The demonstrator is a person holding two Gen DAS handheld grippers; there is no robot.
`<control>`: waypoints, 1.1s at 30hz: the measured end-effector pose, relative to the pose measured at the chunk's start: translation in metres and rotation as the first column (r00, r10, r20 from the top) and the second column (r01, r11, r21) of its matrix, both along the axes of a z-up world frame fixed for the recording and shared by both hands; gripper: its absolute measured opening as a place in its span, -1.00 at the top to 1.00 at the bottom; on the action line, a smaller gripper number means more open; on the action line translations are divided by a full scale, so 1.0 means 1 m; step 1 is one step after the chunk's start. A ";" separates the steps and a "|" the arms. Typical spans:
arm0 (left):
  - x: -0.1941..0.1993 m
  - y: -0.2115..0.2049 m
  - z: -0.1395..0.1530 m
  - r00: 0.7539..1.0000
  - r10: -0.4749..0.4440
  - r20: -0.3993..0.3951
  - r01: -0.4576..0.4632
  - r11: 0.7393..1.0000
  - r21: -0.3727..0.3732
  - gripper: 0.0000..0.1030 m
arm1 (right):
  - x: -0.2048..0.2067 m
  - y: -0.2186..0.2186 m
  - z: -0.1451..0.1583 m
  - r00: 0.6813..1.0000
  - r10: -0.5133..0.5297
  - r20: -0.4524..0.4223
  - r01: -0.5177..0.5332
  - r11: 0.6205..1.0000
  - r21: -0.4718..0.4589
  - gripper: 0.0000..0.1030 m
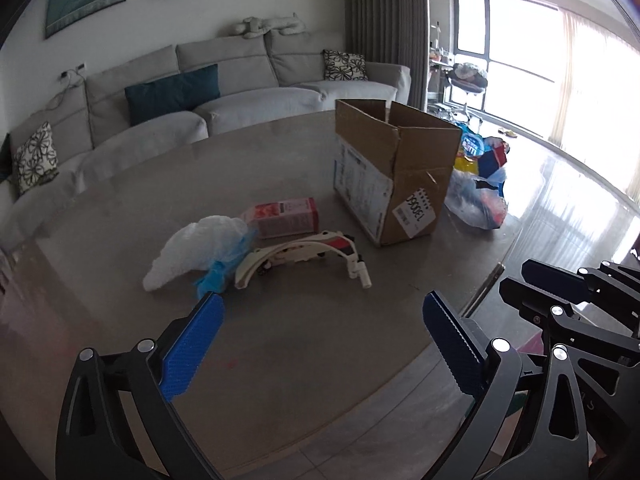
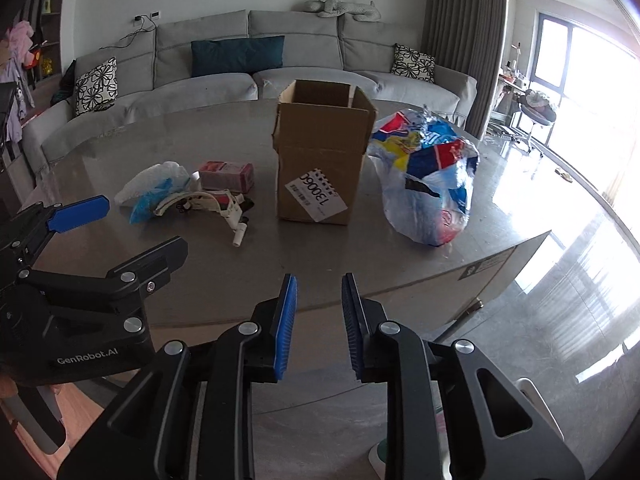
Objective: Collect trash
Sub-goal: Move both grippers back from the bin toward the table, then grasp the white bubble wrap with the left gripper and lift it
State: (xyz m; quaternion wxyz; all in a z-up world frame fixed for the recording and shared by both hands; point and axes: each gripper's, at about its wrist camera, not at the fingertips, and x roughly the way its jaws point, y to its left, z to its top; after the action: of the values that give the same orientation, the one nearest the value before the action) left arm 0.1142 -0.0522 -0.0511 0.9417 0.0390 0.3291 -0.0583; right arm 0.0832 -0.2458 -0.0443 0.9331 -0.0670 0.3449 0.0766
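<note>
A grey table [image 2: 400, 264] fills the middle of both views. At its centre stands an open cardboard box [image 2: 320, 152], top flaps up. Left of it lies the trash: a white and blue plastic bag [image 1: 200, 254], a pink carton [image 1: 286, 218] touching it, and a curved white plastic piece [image 1: 304, 258] in front. Right of the box, touching it, slumps a full, colourful plastic bag [image 2: 432, 184]. The left gripper [image 1: 320, 320] hangs wide and empty at the lower frame, just short of the trash. The right gripper [image 2: 318, 320] stands narrowly apart, holding nothing. A grey sofa [image 2: 248, 80] runs behind.
</note>
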 end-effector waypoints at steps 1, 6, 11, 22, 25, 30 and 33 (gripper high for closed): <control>0.001 0.006 0.000 1.000 0.015 0.002 -0.015 1.000 0.003 -0.94 | 0.003 0.007 0.001 1.000 0.005 0.004 -0.005 1.000 -0.001 0.36; 0.011 0.045 0.002 0.997 0.071 0.008 -0.071 0.997 -0.005 -0.94 | 0.019 0.035 0.005 0.999 0.037 0.010 -0.038 0.999 0.014 0.08; 0.024 0.075 0.002 0.994 0.109 0.005 -0.109 0.994 -0.008 -0.94 | 0.033 0.063 0.004 0.998 0.068 0.013 -0.068 0.998 -0.005 -0.02; 0.074 0.108 -0.012 0.989 0.145 -0.027 -0.145 0.989 -0.017 -0.94 | 0.059 0.085 -0.008 0.996 0.083 -0.020 -0.083 0.996 -0.023 -0.04; 0.088 0.108 -0.014 0.989 0.147 -0.031 -0.148 0.989 -0.025 -0.94 | 0.063 0.087 -0.010 0.996 0.085 -0.022 -0.086 0.996 -0.029 -0.04; 0.104 0.100 -0.016 0.990 0.137 -0.031 -0.138 0.990 -0.011 -0.94 | 0.071 0.087 -0.012 0.996 0.089 -0.025 -0.090 0.995 -0.039 -0.04; 0.114 0.100 -0.019 0.989 0.141 -0.038 -0.141 0.990 -0.013 -0.94 | 0.075 0.087 -0.014 0.996 0.089 -0.026 -0.090 0.995 -0.035 -0.04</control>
State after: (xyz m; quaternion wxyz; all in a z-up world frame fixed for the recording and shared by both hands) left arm 0.2278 0.0473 -0.0698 0.9375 0.0071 0.3479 0.0051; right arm 0.1581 -0.1588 -0.0578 0.9232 -0.0982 0.3541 0.1129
